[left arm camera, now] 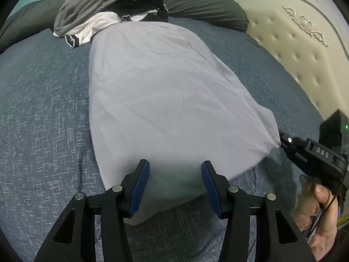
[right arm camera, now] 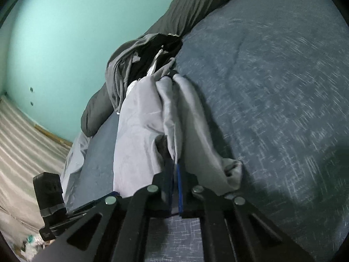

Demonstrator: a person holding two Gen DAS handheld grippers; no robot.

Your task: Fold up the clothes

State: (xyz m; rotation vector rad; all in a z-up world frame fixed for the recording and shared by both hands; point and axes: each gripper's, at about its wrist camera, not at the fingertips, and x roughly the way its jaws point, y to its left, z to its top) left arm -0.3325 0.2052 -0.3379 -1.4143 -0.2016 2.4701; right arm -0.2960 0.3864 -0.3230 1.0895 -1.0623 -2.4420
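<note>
Light grey garment [left arm camera: 157, 91] spread flat on the bed [left arm camera: 43, 113], lengthwise away from the left wrist camera, mildly creased, on a blue-grey textured cover. Far end tucked against a pile of clothes [left arm camera: 104, 8]: grey top on top, black and white pieces under it. Dark duvet or pillow [left arm camera: 202, 6] behind the pile, along the far edge. Cream tufted headboard [left arm camera: 290, 43] with carved ornament off to the right.

Left tool [left arm camera: 175, 170] open, blue pads apart, straddling the near hem of the garment; cloth between the pads but not pinched, pads clear of it on both sides.

Right tool [right arm camera: 175, 168] closed on the garment's corner; fabric bunched and pulled into folds running away from the pads in the right wrist view. Same grip seen from the left wrist view at the garment's right corner [left arm camera: 278, 143], cloth drawn to a point there. Right hand [left arm camera: 320, 214] wrapped round the handle, lower right.

Right wrist view slightly blurred. Teal wall [right arm camera: 54, 32] behind the bed, striped floor or rug [right arm camera: 19, 144] lower left, part of the left tool's black body [right arm camera: 50, 194] at the left edge.
</note>
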